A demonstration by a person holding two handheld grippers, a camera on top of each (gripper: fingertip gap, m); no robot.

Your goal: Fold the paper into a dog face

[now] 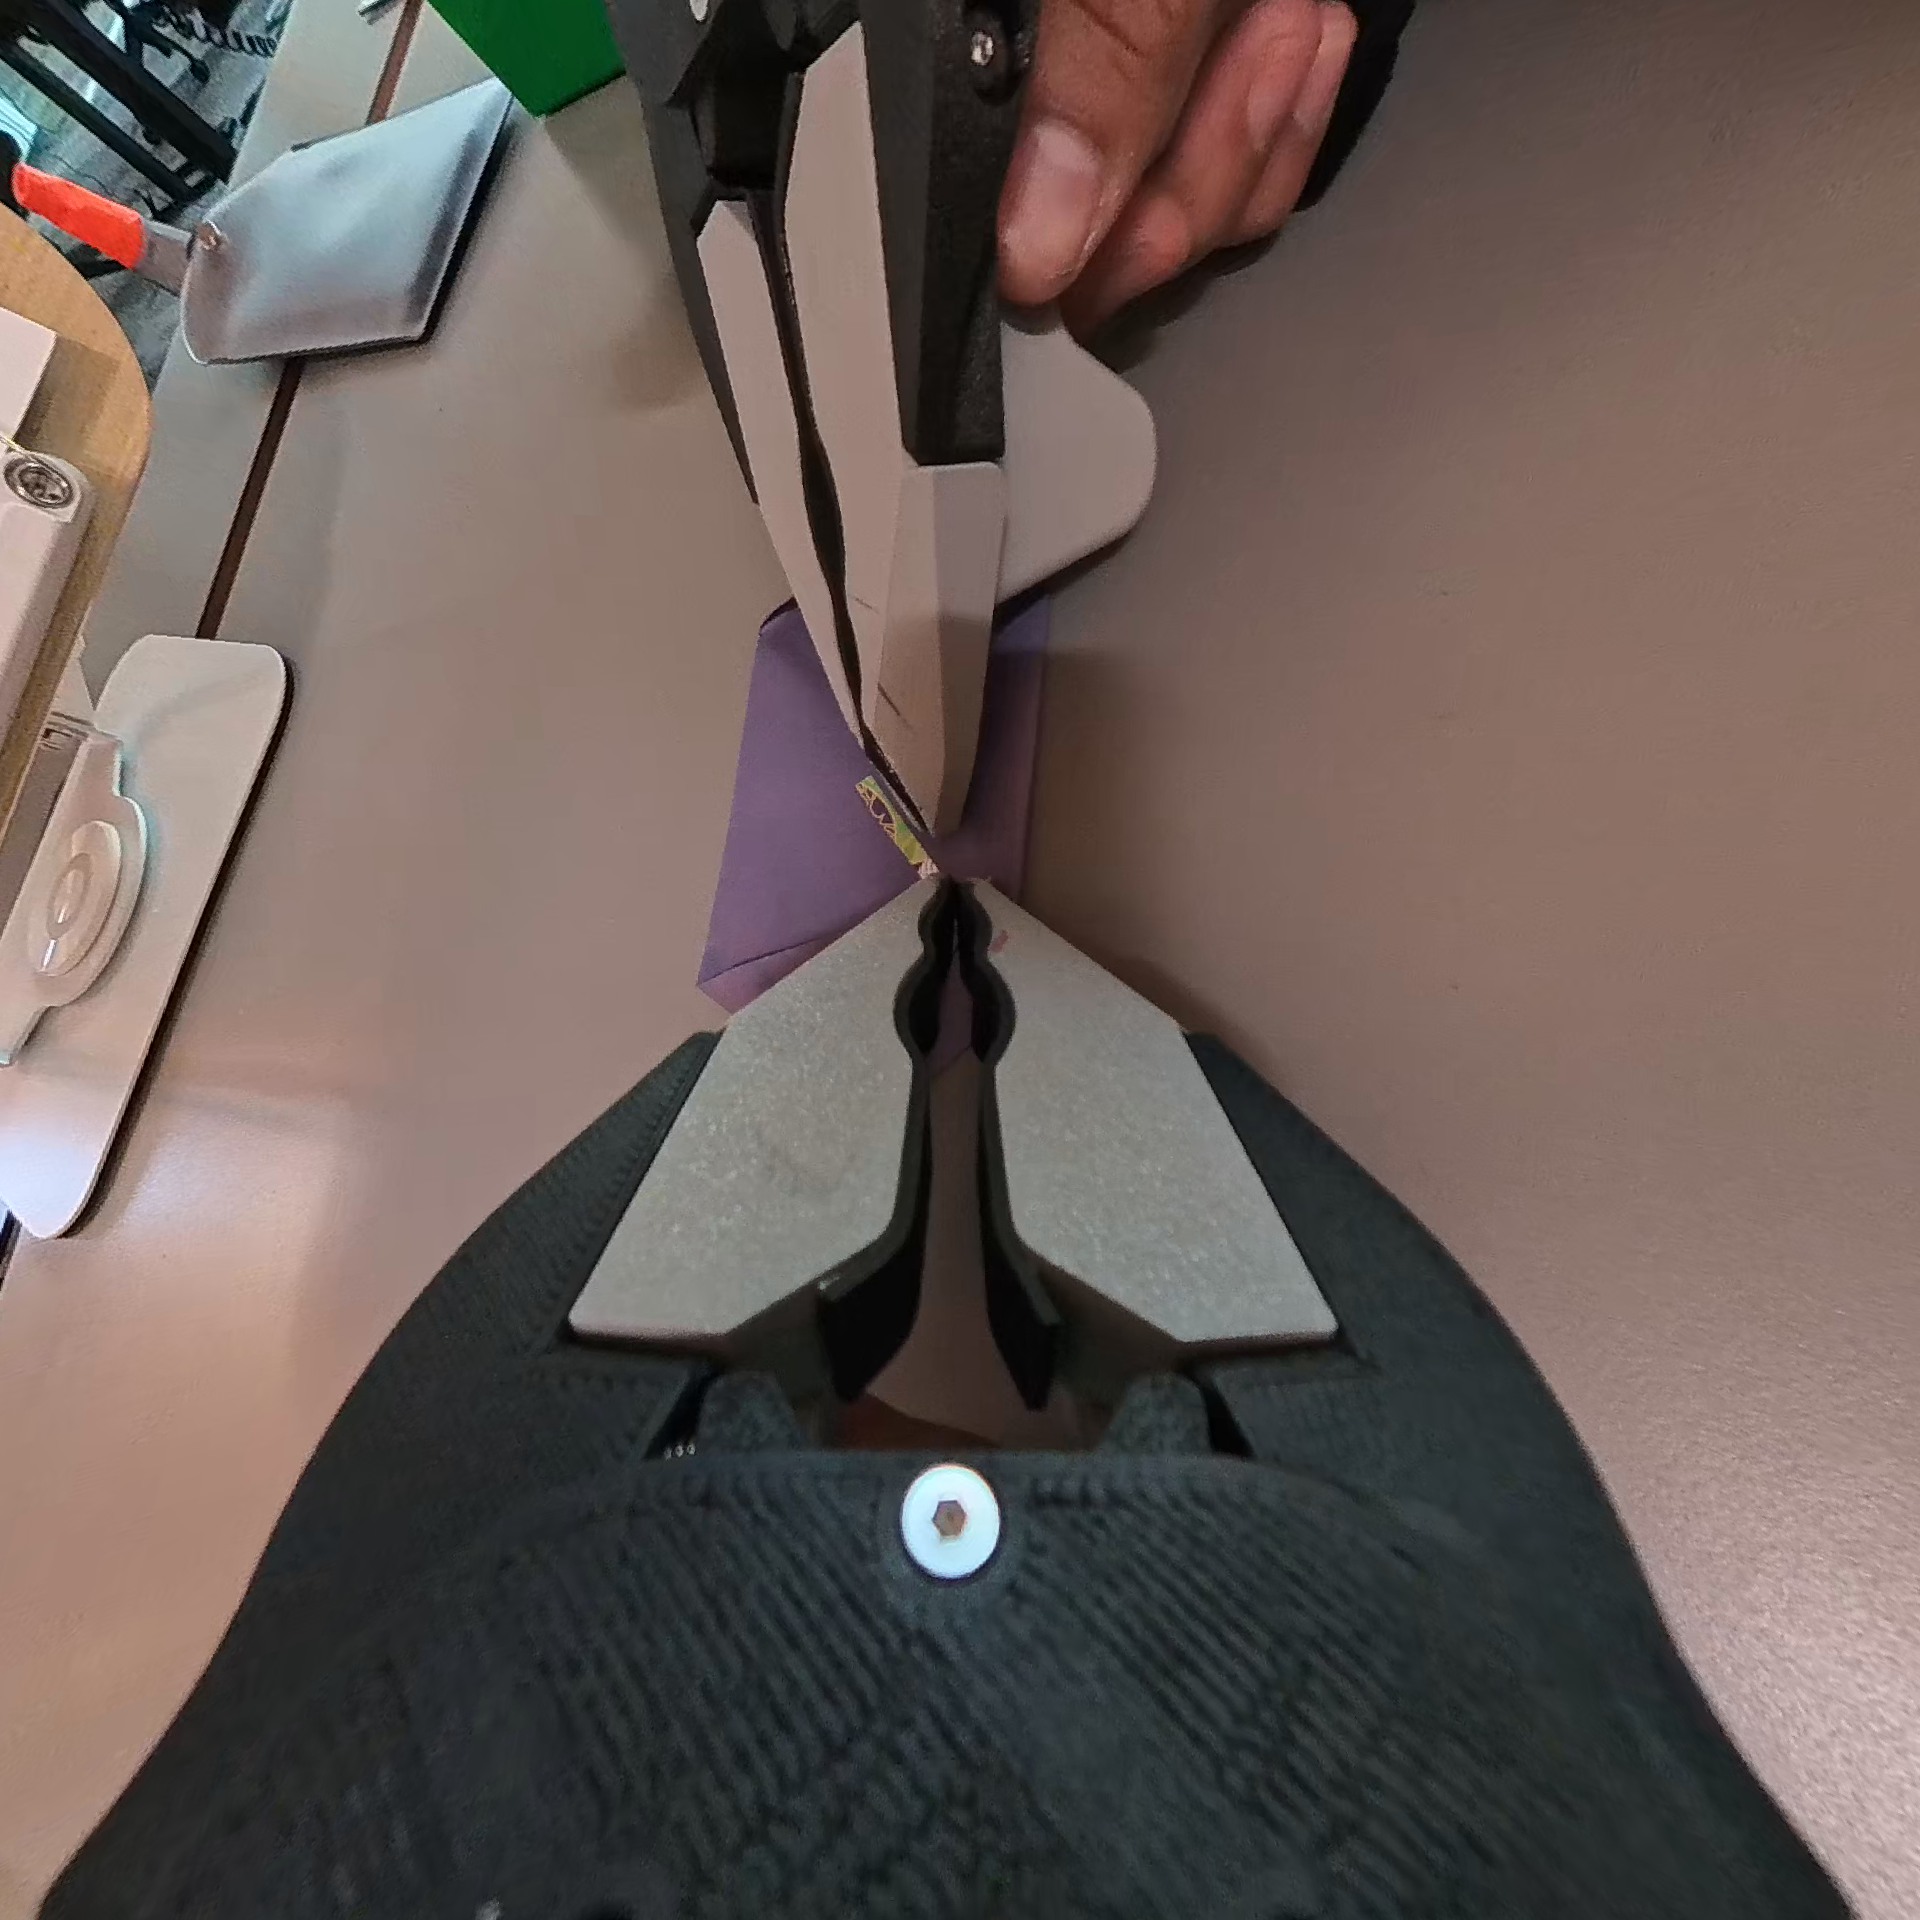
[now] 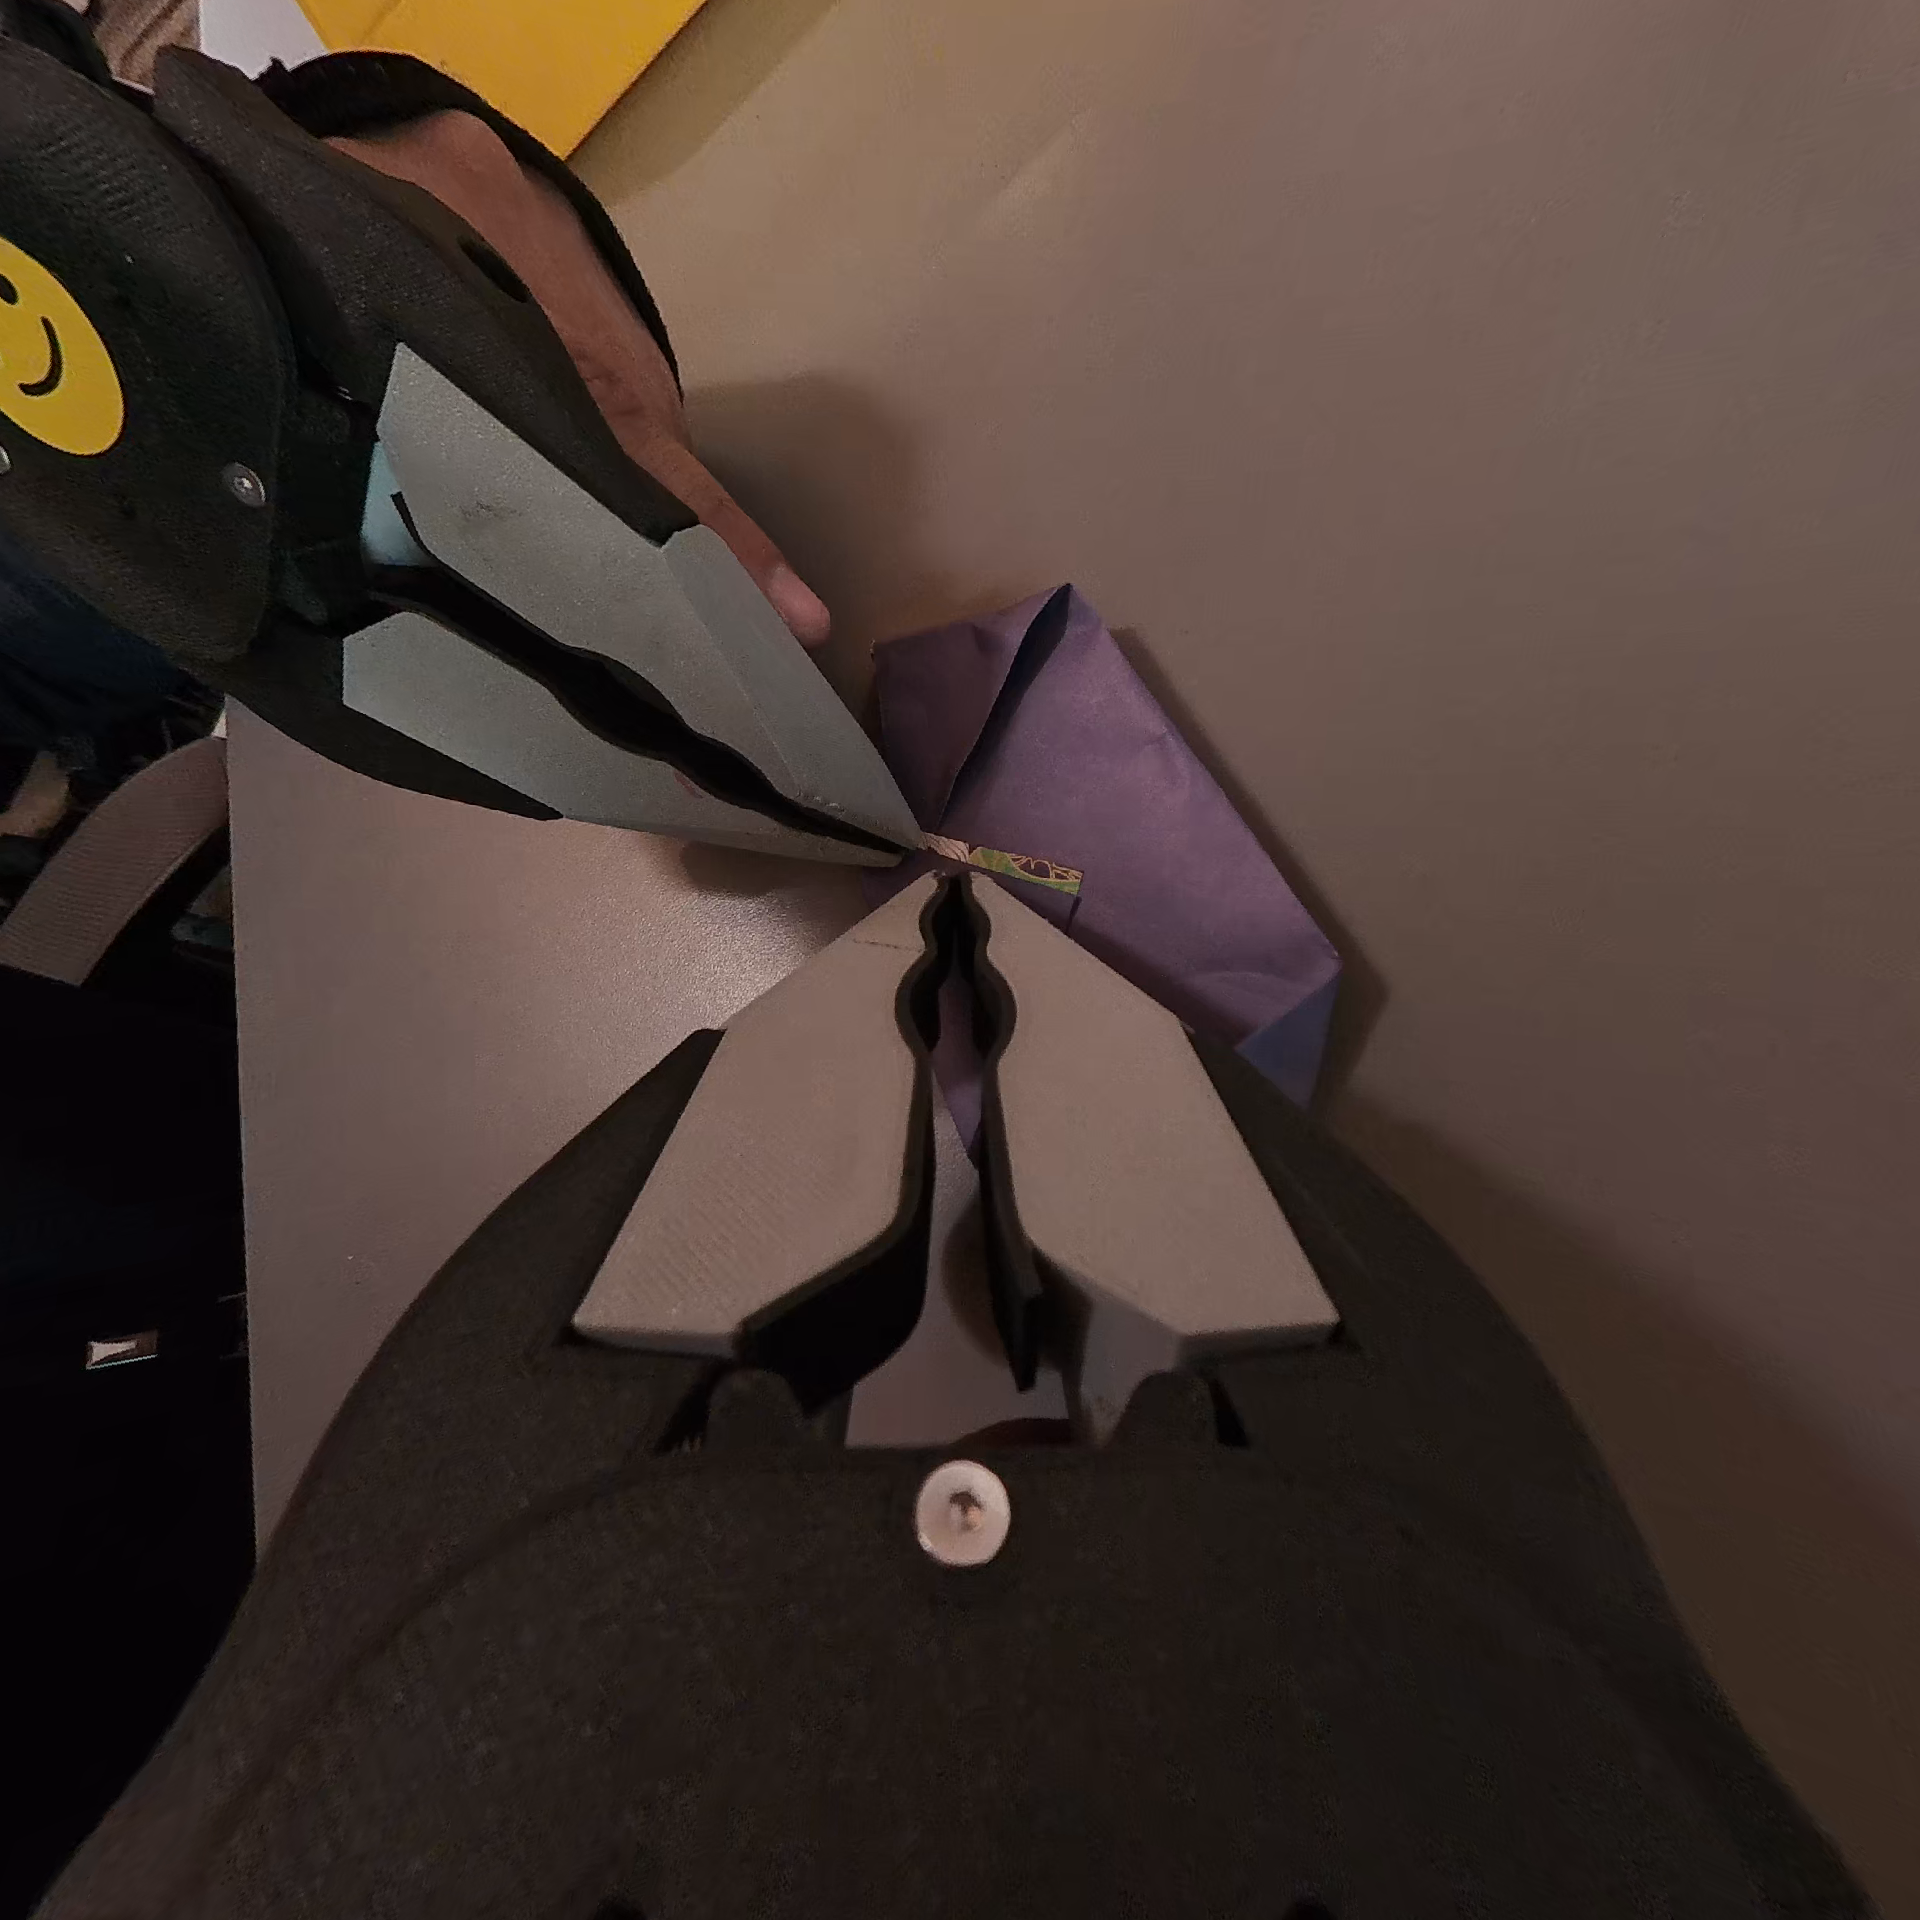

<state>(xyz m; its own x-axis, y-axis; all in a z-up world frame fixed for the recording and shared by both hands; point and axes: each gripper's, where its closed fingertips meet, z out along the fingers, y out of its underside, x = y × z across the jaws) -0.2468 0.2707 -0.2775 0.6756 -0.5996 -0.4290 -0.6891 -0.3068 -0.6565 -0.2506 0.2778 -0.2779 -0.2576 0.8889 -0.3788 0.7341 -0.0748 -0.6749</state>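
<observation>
Black hand-held gripper (image 1: 951,883), grey fingers (image 1: 790,1143), white screw (image 1: 951,1522)

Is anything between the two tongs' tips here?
Only a small patterned strip on the purple paper. The left tongs and right tongs nearly meet over it, clearest in the right wrist view.

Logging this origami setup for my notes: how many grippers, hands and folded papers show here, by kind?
Grippers: 2, left gripper and right gripper
Hands: 2, one hand on the right gripper, another hand on the left
Purple folded paper: 1
Total: 5
</observation>
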